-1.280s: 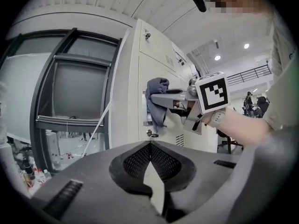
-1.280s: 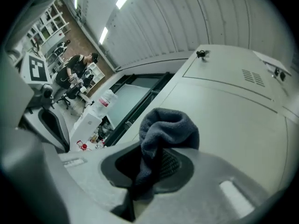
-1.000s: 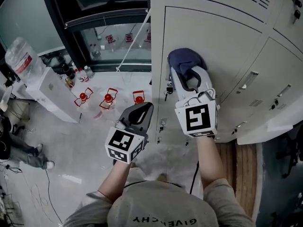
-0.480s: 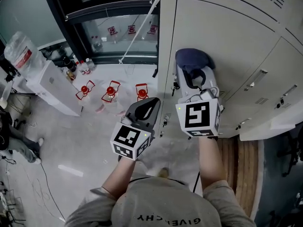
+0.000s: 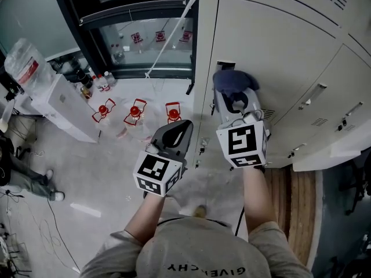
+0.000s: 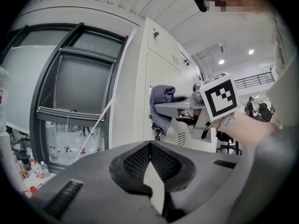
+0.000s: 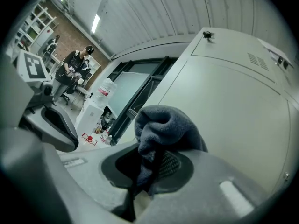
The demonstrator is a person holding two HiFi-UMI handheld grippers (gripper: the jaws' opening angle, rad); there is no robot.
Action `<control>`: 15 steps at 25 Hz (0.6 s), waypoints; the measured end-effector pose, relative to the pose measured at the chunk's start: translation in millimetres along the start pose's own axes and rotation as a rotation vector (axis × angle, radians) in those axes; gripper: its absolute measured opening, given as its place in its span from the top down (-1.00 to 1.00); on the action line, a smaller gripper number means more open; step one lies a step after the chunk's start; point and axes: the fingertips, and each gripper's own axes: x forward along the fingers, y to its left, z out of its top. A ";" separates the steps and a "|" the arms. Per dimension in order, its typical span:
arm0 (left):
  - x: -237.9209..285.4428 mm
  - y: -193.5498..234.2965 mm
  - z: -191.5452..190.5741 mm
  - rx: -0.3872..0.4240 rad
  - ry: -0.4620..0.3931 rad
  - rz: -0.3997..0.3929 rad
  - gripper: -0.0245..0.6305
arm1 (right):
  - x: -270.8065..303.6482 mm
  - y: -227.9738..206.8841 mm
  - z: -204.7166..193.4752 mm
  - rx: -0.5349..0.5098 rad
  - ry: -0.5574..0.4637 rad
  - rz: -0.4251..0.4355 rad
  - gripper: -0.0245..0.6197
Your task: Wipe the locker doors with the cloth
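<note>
Right gripper (image 5: 233, 100) is clamped on the cloth (image 5: 232, 79), a dark blue-grey wad bunched over its jaw tips. The cloth is pressed flat against the locker door (image 5: 278, 45), near that door's left edge. In the right gripper view the fabric folds down into the slot between the pads and bulges out above them.

Left gripper (image 5: 177, 133) hangs off the locker door's left edge, well apart from it. Its jaws are drawn together with nothing between them.

Just above the cloth a small latch plate (image 5: 225, 64) sits on the locker door. To the door's right, the neighbouring doors carry slim handles (image 5: 310, 97). Nothing stands between the cloth and the pale metal.

Left of the locker door runs a dark-framed glass wall (image 5: 139, 16), and a thin white rod (image 5: 168, 42) leans across it. Three red items (image 5: 138, 110) stand on the pale floor (image 5: 87, 172) below the glass. Farther left, a white cabinet (image 5: 64, 112) carries a large clear water bottle (image 5: 26, 68). A wooden strip (image 5: 295, 213) lies at the foot of the lockers. The right gripper view shows people standing far off in the room.

Against half a second ago, the cloth sits slightly lower and more bunched on the locker door, and the latch plate has come into sight above it. The left gripper has barely shifted.
</note>
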 end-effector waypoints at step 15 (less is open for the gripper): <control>-24.6 -1.4 14.6 0.013 -0.048 0.020 0.93 | -63.1 -16.0 -1.9 0.319 -0.198 0.116 0.76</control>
